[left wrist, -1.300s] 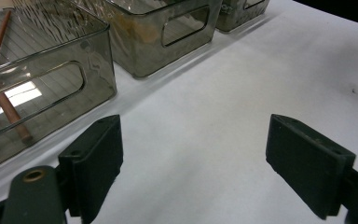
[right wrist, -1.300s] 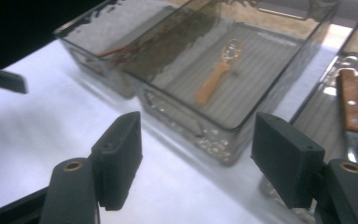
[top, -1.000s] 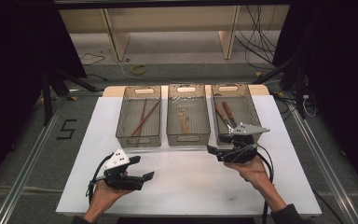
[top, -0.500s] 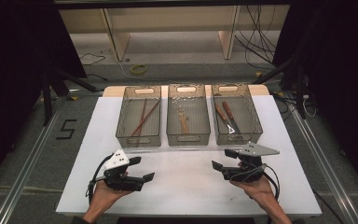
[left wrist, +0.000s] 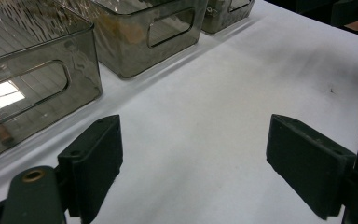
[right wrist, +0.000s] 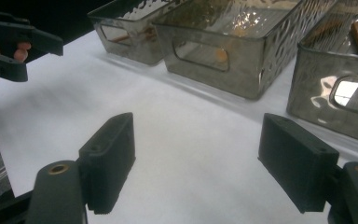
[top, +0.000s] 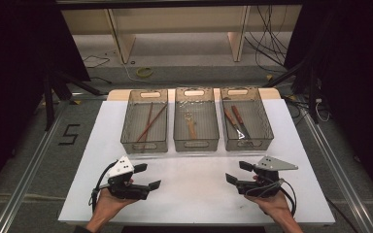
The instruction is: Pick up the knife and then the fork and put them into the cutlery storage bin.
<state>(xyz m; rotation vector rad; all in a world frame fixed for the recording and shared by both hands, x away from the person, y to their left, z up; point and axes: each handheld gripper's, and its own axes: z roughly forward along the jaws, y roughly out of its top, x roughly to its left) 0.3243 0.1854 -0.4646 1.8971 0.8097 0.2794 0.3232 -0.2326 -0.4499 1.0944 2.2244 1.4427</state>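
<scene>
Left gripper: It is held low over the table, well in front of the left bin. Its jaws are spread wide and nothing is gripped between them, so it looks to be kept ready, not busy.
Right gripper: It is held low over the table too, in front of the right bin and well apart from it. Its jaws are parted and bare as well.
Left bin: Two long brown sticks are laid in it, crossed over each other. They seem to be kept together because they are alike.
Middle bin: A small tool with a wooden handle is laid flat inside. What kind of tool it is cannot be told.
Right bin: Two tools with brown handles are laid side by side in it.
Bins: Three are set in a row at the far side of the table, so each kind of thing can be given its own place.
Table: The part near the grippers is left bare, so it is judged that the sorting is done or paused.
</scene>
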